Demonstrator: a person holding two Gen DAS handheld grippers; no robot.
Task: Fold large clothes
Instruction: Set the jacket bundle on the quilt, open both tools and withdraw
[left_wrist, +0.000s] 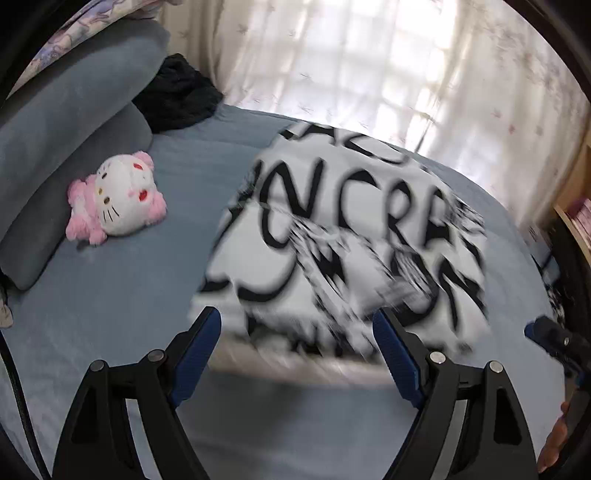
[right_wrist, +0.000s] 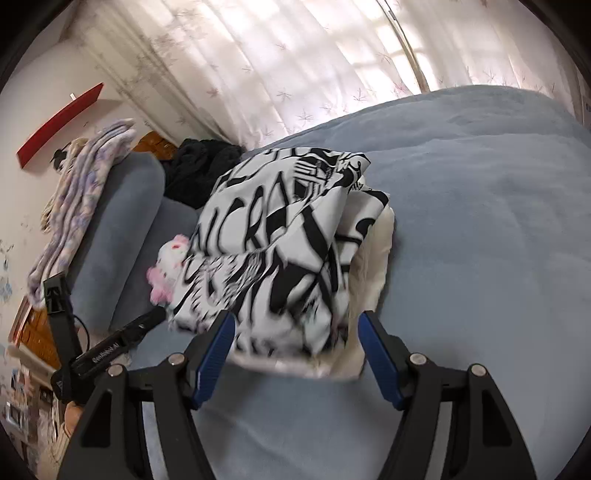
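Observation:
A white garment with bold black lettering (left_wrist: 343, 236) lies folded in a thick bundle on the blue bed sheet (left_wrist: 110, 295); it is motion-blurred in the left wrist view. My left gripper (left_wrist: 295, 328) is open just short of the bundle's near edge, its blue pads apart and pressing on nothing. In the right wrist view the same garment (right_wrist: 288, 240) shows a cream inner layer at its right side. My right gripper (right_wrist: 297, 321) is open too, its fingers on either side of the near edge without touching it. Each gripper appears at the edge of the other's view.
A pink and white plush toy (left_wrist: 118, 195) lies left of the garment against grey-blue pillows (left_wrist: 74, 129). A dark garment (left_wrist: 177, 96) sits at the head of the bed. A sheer curtain (left_wrist: 369, 74) hangs behind. A floral blanket (right_wrist: 81, 192) tops the pillows.

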